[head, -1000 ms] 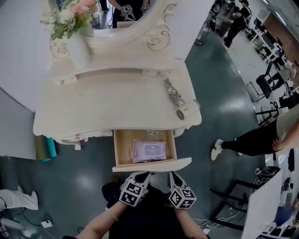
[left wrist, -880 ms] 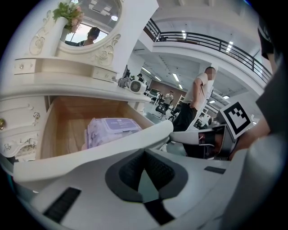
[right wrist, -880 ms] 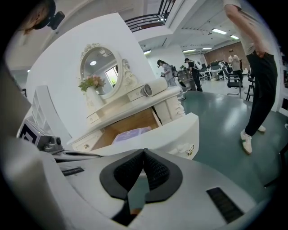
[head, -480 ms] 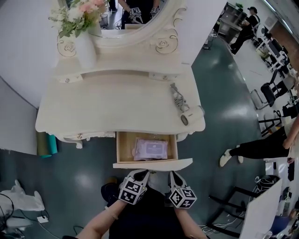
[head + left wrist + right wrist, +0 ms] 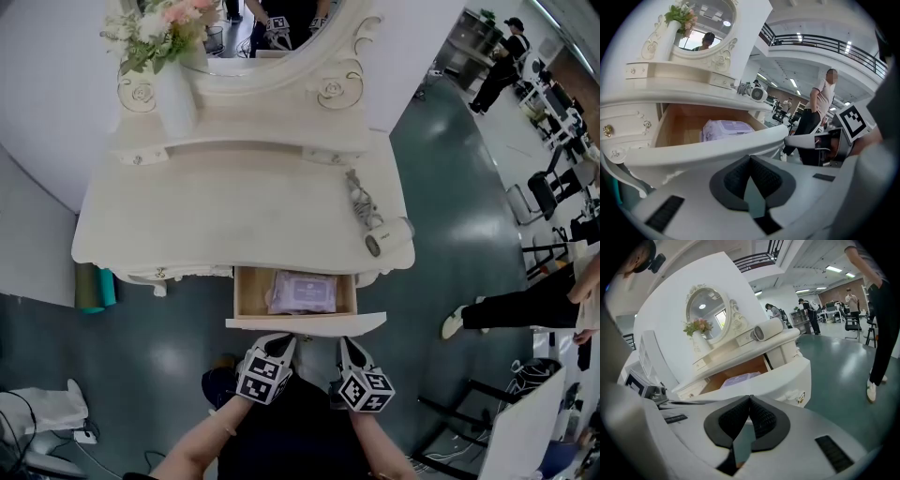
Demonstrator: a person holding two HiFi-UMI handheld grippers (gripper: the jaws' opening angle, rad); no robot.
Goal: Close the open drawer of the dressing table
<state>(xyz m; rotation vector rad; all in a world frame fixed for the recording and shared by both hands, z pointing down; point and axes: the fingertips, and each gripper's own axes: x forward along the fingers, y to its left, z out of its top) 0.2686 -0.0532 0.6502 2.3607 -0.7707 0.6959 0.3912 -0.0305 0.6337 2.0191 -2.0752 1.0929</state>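
Observation:
The white dressing table (image 5: pixel 234 202) has its middle drawer (image 5: pixel 305 324) pulled partway out, with a purple pack of wipes (image 5: pixel 302 291) lying inside. My left gripper (image 5: pixel 281 343) and right gripper (image 5: pixel 345 345) are both shut, empty, and side by side with their tips at the drawer's white front panel. In the left gripper view the shut left gripper (image 5: pixel 751 159) sits just below the curved drawer front (image 5: pixel 708 150), and the purple pack (image 5: pixel 724 129) shows beyond it. The right gripper view shows the right gripper (image 5: pixel 750 399) shut before the drawer front (image 5: pixel 778 378).
On the tabletop lie a hair dryer (image 5: pixel 387 234) and a small silvery item (image 5: pixel 354 195) at the right. A vase of flowers (image 5: pixel 173 89) and an oval mirror (image 5: pixel 253 37) stand at the back. A person (image 5: pixel 525 305) stands to the right; a teal roll (image 5: pixel 94 286) lies left.
The drawer has slid further into the table, so less of its wooden inside shows. Both grippers have followed its front panel forward, still shut.

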